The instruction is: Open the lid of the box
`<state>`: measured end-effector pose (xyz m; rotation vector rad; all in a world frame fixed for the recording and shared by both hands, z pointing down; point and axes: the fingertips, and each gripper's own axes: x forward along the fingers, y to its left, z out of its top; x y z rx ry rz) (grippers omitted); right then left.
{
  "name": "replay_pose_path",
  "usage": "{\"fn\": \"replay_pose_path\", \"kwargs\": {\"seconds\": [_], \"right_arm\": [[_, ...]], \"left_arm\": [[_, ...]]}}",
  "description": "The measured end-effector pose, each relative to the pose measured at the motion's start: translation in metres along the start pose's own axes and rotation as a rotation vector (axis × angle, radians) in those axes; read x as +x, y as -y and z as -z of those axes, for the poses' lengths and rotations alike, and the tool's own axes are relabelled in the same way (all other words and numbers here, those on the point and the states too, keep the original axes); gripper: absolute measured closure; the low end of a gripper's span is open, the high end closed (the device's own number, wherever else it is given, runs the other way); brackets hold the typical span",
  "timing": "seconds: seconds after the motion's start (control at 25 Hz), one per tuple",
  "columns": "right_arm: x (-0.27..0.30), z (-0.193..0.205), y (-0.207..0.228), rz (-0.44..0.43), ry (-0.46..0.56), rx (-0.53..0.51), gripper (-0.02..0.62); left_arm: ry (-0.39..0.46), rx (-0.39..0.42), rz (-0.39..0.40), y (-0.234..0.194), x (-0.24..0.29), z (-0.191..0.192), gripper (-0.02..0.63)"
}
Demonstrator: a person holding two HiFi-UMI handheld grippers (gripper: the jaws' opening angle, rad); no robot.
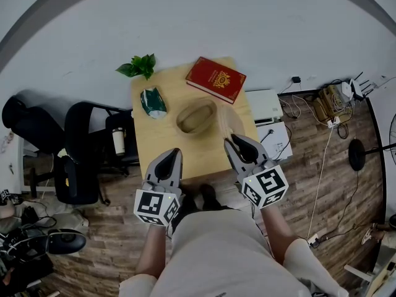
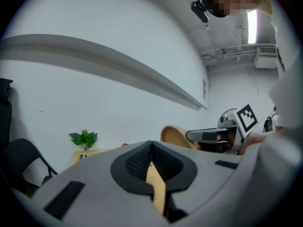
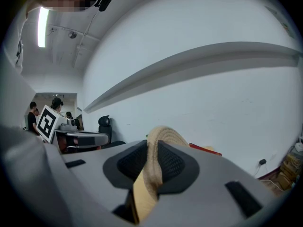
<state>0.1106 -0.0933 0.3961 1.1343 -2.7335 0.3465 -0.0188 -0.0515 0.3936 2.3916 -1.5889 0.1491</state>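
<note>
Right claw (image 3: 152,148) is pinching the lid (image 1: 235,122) upright; carry it steadily clear of the box (image 1: 197,117). Left claw (image 2: 151,148) is idling, closed and empty.

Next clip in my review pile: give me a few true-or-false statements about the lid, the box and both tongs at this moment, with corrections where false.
1. The right tongs are clamped on the rim of the woven lid. True.
2. The woven lid sits closed on the box. False: it is off and standing on edge beside the open box.
3. The left tongs hold the red book. False: they are shut on nothing, and the book lies at the far edge of the table.
4. A green plant stands by the table's far left corner. True.
</note>
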Motion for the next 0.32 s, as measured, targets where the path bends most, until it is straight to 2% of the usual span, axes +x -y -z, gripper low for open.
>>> {"fn": "replay_pose_path", "kwargs": {"seconds": [0.32], "right_arm": [[0.0035, 0.0012, 0.0002, -0.004, -0.002, -0.007, 0.526]], "left_arm": [[-0.001, -0.002, -0.002, -0.0025, 0.0018, 0.0014, 0.598]]}}
